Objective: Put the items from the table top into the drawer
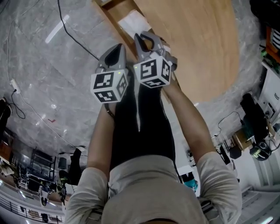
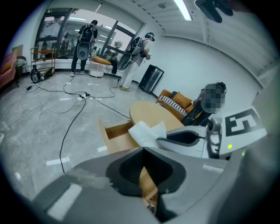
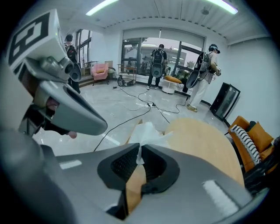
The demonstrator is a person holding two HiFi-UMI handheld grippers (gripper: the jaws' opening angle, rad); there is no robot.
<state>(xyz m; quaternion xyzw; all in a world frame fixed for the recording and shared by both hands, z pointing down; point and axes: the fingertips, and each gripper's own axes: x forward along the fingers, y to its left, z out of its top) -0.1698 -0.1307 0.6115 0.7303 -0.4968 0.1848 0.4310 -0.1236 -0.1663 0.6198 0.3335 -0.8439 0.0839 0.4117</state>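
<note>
My right gripper point(image 3: 140, 149) is shut on a corner of a white tissue point(image 3: 148, 131), which hangs ahead of its tips over the edge of the round wooden table point(image 3: 205, 140). In the head view the tissue point(image 1: 133, 20) lies past the right gripper point(image 1: 140, 37), above the open wooden drawer point(image 1: 112, 8). My left gripper point(image 1: 117, 47) is held close beside it on the left. Its jaws meet at the tips with nothing between them point(image 2: 143, 148). The left gripper view shows the drawer point(image 2: 116, 130) standing open, and just beyond it the tissue point(image 2: 146, 131) in the right gripper point(image 2: 168, 140).
Black cables point(image 2: 74, 118) run over the grey marble floor left of the drawer. Two people with backpacks point(image 3: 157, 61) stand far off by the windows. A black bin point(image 2: 151, 78) and an orange sofa point(image 2: 175, 98) stand behind the table.
</note>
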